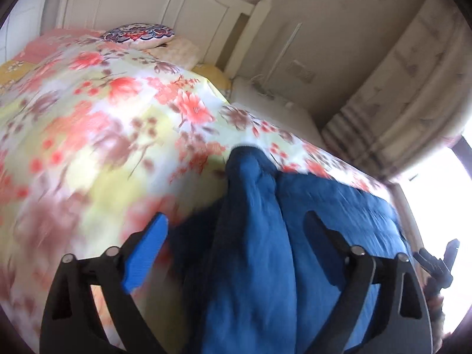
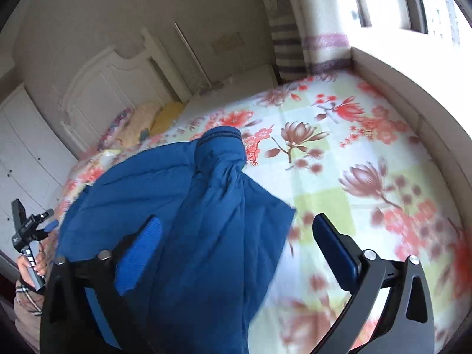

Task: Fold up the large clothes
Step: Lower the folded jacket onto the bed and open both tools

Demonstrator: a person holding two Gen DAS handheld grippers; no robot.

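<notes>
A blue padded jacket (image 1: 265,236) lies bunched on the floral bedspread (image 1: 103,124). In the left wrist view my left gripper (image 1: 236,227) is open, its blue pads (image 1: 144,253) spread wide above the jacket's folds, holding nothing. In the right wrist view the jacket (image 2: 183,206) shows with a sleeve cuff at the top. My right gripper (image 2: 236,236) is open above the jacket's right edge, its pads (image 2: 138,253) apart and empty. The left gripper (image 2: 29,230) and the hand holding it show at the left edge.
A patterned pillow (image 1: 138,32) and yellow pillows (image 1: 215,73) lie by the white headboard (image 1: 183,6). A white bedside unit (image 1: 277,109) and a curtain (image 1: 398,112) stand beside the bed. A window ledge (image 2: 413,88) borders the bedspread (image 2: 354,162) on the far side.
</notes>
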